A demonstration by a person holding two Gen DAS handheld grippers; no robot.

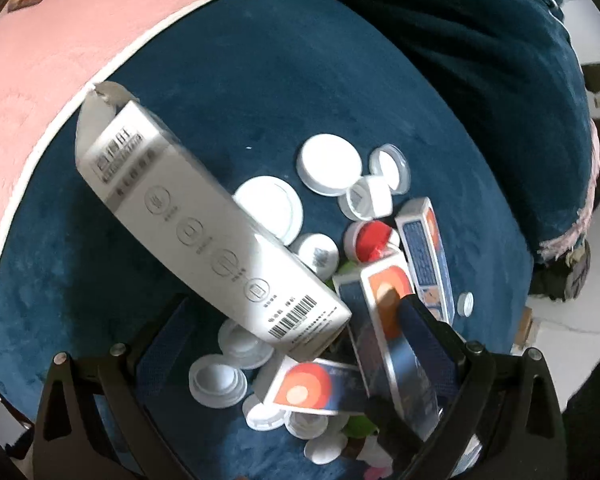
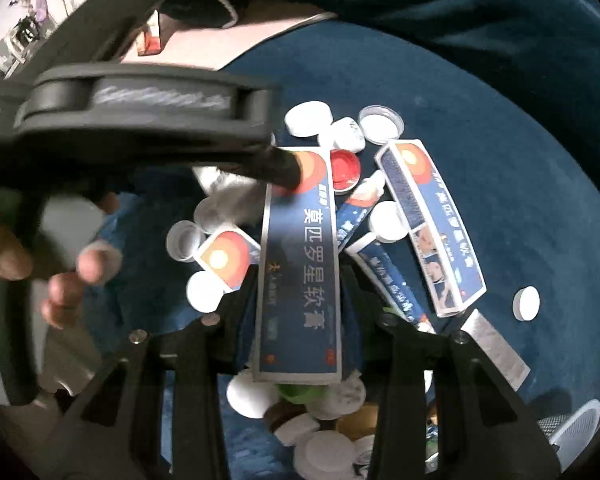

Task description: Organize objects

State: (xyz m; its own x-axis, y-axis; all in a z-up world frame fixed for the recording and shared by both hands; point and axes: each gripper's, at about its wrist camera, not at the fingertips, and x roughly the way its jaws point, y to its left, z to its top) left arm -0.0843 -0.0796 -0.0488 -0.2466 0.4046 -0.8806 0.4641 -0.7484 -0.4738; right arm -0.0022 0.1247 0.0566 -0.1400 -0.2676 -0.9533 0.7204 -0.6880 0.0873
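My right gripper [image 2: 300, 276] is shut on a long blue ointment box [image 2: 300, 220] with an orange disc, lifted over a pile of boxes and white caps [image 2: 388, 222]. In the left wrist view that blue box [image 1: 380, 320] stands beside the right finger [image 1: 432, 336] of my left gripper [image 1: 296, 308], whose jaws stand wide. A long white carton [image 1: 204, 220] lies slanted, its barcode end between those jaws with no pad pressing on it. From the right wrist, a fingertip [image 2: 284, 172] of the left gripper touches the blue box's far end.
Everything lies on a dark blue plush cushion [image 1: 260, 92] edged by pink fabric [image 1: 40, 80]. A red cap [image 1: 370, 240], a second blue box [image 2: 432, 224], a small orange-disc box [image 2: 224, 256] and a silver strip [image 2: 496, 352] lie around. A hand [image 2: 80, 276] holds the left gripper.
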